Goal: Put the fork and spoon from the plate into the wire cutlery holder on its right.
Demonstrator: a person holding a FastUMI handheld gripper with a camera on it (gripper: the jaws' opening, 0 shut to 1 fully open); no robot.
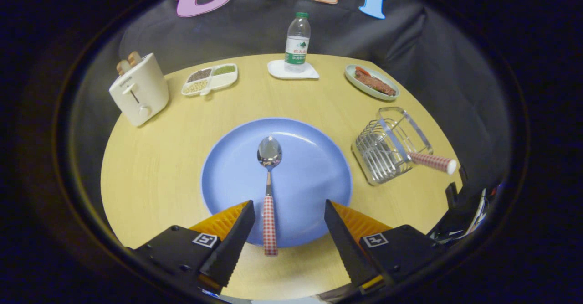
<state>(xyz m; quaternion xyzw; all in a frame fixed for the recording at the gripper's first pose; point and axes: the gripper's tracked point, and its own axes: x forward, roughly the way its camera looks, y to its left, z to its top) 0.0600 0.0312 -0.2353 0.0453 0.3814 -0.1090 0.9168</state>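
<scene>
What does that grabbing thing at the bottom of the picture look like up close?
The tongs have two wedge-shaped fingers tapering to points, standing open either side of the spoon handle. Behind each finger sits a ribbed orange piece on a boxy black block, and each block carries a small square black-and-white marker.

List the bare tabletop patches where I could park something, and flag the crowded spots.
Bare wood: left of the blue plate, below the toaster; and between plate and water bottle. Crowded: the far rim with the toaster, divided snack dish, bottle and food dish, and the plate's right by the wire holder. The hand-held gripper is open around the spoon handle.
</scene>
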